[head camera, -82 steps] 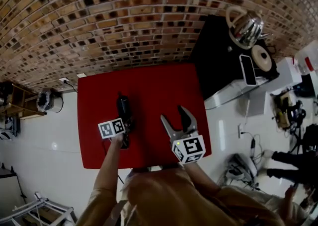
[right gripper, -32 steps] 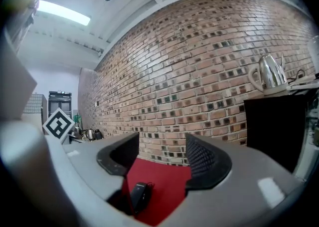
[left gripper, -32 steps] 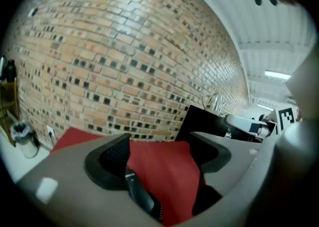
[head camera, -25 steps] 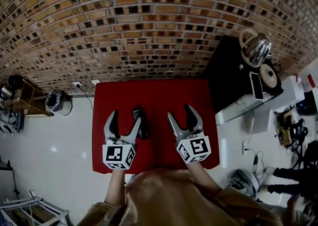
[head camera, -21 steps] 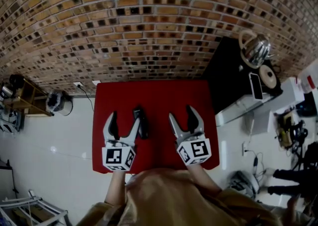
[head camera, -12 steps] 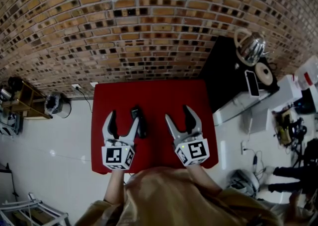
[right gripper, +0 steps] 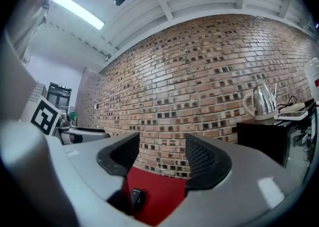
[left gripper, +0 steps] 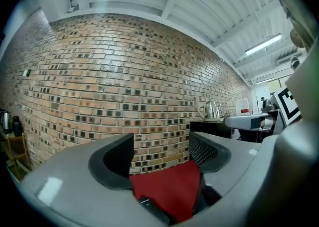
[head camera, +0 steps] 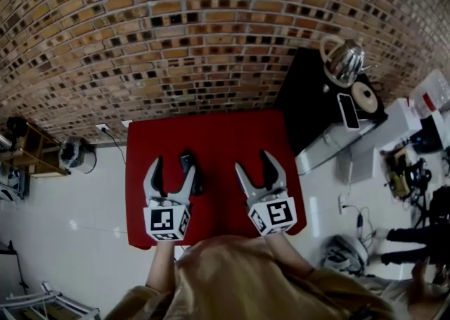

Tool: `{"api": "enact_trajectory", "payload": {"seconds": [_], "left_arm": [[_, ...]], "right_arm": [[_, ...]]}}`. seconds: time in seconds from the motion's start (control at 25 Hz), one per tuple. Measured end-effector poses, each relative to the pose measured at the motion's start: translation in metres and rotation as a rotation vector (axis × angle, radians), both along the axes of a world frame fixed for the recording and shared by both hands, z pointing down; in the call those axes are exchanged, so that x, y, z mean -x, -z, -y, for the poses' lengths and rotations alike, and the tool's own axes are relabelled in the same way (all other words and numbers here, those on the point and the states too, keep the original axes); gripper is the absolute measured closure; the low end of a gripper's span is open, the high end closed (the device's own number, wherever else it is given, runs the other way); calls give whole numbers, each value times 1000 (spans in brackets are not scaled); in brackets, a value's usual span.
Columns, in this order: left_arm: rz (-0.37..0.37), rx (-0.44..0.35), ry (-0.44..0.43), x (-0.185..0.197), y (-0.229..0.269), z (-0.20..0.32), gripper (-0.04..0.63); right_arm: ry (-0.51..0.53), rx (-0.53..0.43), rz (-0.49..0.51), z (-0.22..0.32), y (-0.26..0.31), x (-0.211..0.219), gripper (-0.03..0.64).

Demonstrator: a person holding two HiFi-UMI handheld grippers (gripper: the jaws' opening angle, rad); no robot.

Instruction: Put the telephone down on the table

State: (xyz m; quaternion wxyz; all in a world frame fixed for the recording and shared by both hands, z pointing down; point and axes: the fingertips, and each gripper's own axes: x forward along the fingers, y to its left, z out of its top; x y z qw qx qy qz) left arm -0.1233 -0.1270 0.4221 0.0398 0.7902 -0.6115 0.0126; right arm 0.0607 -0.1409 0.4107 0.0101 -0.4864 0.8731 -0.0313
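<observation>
A black telephone handset [head camera: 190,171] lies on the red table [head camera: 218,136], free of both grippers. In the head view my left gripper [head camera: 171,171] is held open just left of it, jaws spread with nothing between them. My right gripper [head camera: 254,164] is open too, to the right of the phone. The phone [left gripper: 152,208] shows low in the left gripper view between the jaws of the left gripper [left gripper: 162,158]. The right gripper view has the phone [right gripper: 137,197] at lower left, beside the right gripper [right gripper: 160,157].
A brick wall [head camera: 176,37] rises behind the table. To the right stands a black cabinet [head camera: 316,100] with a steel kettle [head camera: 344,58] and a smartphone [head camera: 347,111]. White tiled floor surrounds the table; a small shelf [head camera: 28,153] stands at far left.
3.3 s ago my left gripper was at the phone on the table; it has since drawn back and stands open. Over the last second both grippers barely moved; the camera shifted slightly.
</observation>
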Motion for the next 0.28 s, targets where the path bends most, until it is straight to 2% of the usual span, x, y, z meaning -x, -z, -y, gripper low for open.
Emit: {"api": "enact_trajectory", "payload": {"seconds": [0.28], "left_arm": [[-37,-12,-26,-8,3,-3,244]], "right_arm": [[-7,-18,5,-8,3,-7,351]]}}
